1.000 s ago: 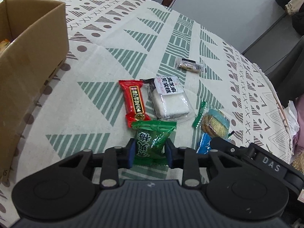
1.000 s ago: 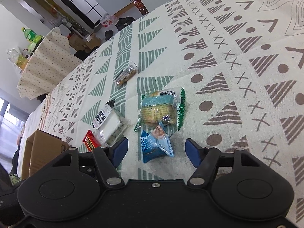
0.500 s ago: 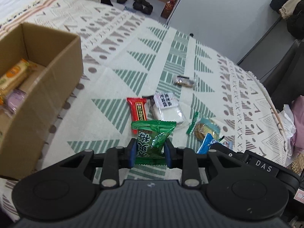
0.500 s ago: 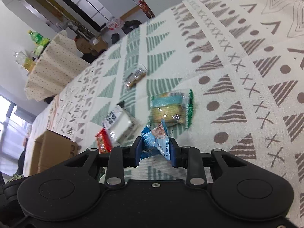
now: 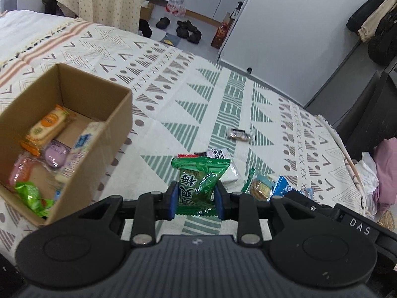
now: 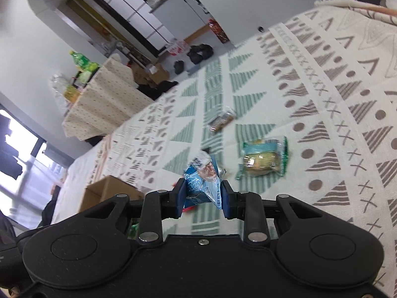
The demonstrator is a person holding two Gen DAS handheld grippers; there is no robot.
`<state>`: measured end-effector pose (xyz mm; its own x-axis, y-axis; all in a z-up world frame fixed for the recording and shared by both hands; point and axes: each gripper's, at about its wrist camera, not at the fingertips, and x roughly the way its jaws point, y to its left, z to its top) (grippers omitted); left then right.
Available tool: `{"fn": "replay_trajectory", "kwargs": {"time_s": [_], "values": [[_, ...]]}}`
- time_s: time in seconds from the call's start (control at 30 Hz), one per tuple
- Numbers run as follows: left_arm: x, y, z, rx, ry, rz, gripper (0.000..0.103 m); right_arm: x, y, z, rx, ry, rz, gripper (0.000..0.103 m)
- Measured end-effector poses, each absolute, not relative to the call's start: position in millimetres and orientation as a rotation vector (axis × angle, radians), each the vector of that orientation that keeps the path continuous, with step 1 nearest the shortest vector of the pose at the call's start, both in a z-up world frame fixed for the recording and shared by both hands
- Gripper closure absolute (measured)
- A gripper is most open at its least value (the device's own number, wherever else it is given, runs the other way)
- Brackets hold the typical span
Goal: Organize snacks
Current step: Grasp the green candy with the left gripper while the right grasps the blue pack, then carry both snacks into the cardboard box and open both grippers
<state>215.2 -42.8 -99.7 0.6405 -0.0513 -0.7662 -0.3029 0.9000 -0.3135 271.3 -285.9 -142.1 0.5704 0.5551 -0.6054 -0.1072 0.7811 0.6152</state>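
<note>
The patterned cloth on the surface (image 5: 198,92) now sits well below both cameras. The left tongs (image 5: 196,200) are clamped on a green pack (image 5: 198,181), lifted clear, just right of the box (image 5: 109,134). The right tongs (image 6: 203,197) were wide a second ago; they've snapped closed on the blue pack (image 6: 202,181) and raised it too. So both snacks look ready to go to the box, which has come fully into the left view, already part filled.

patterned tablecloth (image 5: 188,92), dark shoes (image 5: 188,28) on floor, green bottle (image 6: 80,60), dotted cloth (image 6: 104,99)
</note>
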Motion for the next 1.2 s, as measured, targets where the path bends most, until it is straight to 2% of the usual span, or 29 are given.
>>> {"fn": "replay_trajectory", "kwargs": {"time_s": [0.4, 1.2], "values": [[191, -12, -74, -0.458, 0.816, 0.18, 0.074, 252, -259, -111, 0.537, 0.82, 0.481, 0.074], [162, 79, -37, -0.528, 0.707, 0.292, 0.074, 239, -220, -84, 0.523, 0.763, 0.501, 0.074]]}}
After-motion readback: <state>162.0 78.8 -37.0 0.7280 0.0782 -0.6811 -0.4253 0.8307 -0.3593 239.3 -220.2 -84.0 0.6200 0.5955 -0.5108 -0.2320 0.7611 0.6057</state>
